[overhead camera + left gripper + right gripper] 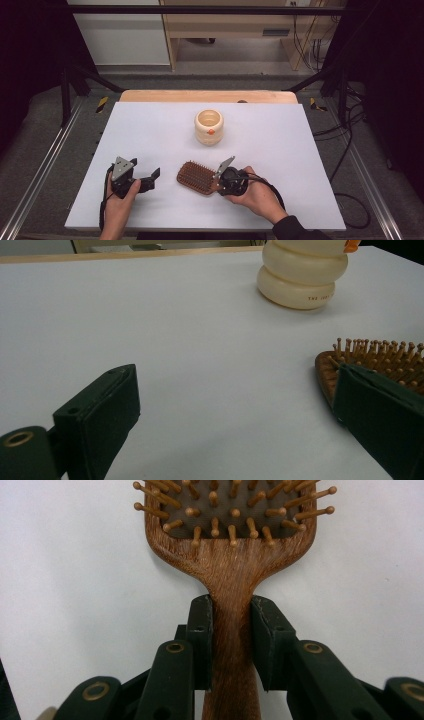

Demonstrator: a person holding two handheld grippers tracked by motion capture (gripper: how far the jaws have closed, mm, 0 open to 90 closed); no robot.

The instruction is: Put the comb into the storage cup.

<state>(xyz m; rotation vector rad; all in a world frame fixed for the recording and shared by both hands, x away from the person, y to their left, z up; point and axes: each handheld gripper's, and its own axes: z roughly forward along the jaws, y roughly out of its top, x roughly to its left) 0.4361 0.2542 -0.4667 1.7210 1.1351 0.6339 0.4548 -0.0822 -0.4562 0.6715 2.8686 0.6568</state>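
The wooden hairbrush (196, 177) lies bristles-up on the white desk (150, 130), in front of the cream ribbed pot (208, 127), on the person's side of it and a little to its left, well apart from it. The brush head points away from the right hand, and its handle runs back into the right tongs (218, 183).

In the right gripper view the right tongs (232, 630) pinch the hairbrush (231, 555) at the narrow neck just below the head: one black pad presses each side of the handle, with no gap showing between pad and wood. The brush rests on the desk surface with its bristle pins standing up.

The left tongs (154, 177) sit to the left of the hairbrush, near it but not touching, held low over the desk. In the left gripper view the left tongs (235, 410) stand spread wide with nothing between them; the hairbrush (372, 360) shows just past the right-hand jaw, and the cream ribbed pot (303, 275) stands farther off beyond the brush.
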